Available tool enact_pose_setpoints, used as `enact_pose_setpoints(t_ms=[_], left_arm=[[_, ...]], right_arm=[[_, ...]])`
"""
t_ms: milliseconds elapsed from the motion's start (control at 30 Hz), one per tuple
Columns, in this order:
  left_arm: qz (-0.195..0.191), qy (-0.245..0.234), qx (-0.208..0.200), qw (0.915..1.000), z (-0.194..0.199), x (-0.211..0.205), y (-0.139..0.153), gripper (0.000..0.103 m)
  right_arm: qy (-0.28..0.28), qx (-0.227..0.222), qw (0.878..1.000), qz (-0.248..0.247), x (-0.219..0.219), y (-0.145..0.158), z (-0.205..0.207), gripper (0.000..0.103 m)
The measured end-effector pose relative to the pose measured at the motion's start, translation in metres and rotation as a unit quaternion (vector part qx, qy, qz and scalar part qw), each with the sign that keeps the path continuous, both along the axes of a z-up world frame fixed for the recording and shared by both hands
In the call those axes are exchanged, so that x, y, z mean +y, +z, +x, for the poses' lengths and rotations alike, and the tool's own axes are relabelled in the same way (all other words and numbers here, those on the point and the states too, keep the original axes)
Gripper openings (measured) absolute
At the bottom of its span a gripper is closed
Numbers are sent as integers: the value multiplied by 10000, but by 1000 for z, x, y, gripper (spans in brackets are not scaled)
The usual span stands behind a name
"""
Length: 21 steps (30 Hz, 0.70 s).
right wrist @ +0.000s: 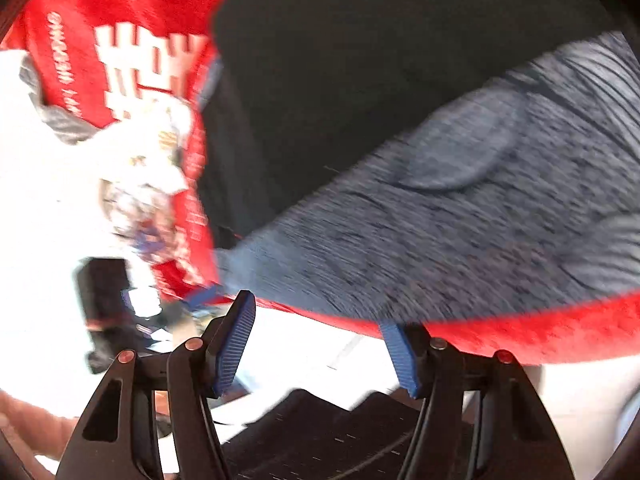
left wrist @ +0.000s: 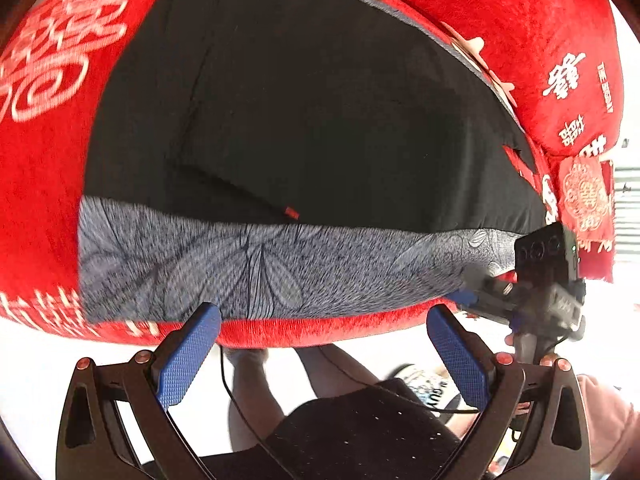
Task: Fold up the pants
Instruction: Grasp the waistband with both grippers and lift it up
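Jaws apart, pants (left wrist: 312, 120) beyond – untouched

A red plush cover (left wrist: 36, 184) printed with white characters and a white swirl motif serves as the landmark. Lying on its middle is a grey cloth (left wrist: 256, 272) with a dark petal pattern. At the cover's far right corner hangs a red tasselled ornament (left wrist: 586, 200) with pale embroidery. Below the cover's near edge, a black mat (left wrist: 360, 432) lies on a pale floor (left wrist: 32, 380).
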State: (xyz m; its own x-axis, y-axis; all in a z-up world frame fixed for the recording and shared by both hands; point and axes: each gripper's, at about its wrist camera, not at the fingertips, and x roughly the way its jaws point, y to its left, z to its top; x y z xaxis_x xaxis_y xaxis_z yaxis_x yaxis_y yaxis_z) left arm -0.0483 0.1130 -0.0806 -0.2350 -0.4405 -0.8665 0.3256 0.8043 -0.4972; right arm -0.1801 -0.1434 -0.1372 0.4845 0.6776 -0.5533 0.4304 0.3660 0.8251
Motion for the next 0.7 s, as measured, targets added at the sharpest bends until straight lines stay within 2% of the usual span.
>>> enact_pose_setpoints(t_ms=[133, 233, 333, 400, 467, 533, 633, 700], left_arm=[[-338, 424, 558, 9970, -5, 10, -17, 103], [-644, 864, 901, 9901, -11, 13, -26, 103], [-766, 1255, 834, 9856, -4, 10, -28, 103], [-776, 1692, 717, 9799, 11, 12, -28, 101], [-652, 1899, 644, 9775, 21, 12, -28, 86], [-398, 1819, 596, 9807, 28, 9, -30, 54], [-79, 1446, 434, 9885, 28, 8, -30, 32], [-45, 1309, 388, 9906, 28, 7, -29, 27]], right_arm=[[-336, -265, 9969, 662, 6, 1, 23, 69], [-217, -586, 9954, 719, 4, 24, 33, 71], [-2, -720, 9949, 713, 1, 40, 37, 71], [140, -672, 9955, 646, 2, 44, 37, 71], [196, -547, 9967, 571, 3, 39, 36, 71], [131, -403, 9981, 454, 1, 31, 31, 71], [-312, -183, 9988, 335, -14, 18, 11, 71], [-781, -82, 9963, 347, -28, 12, -7, 71]])
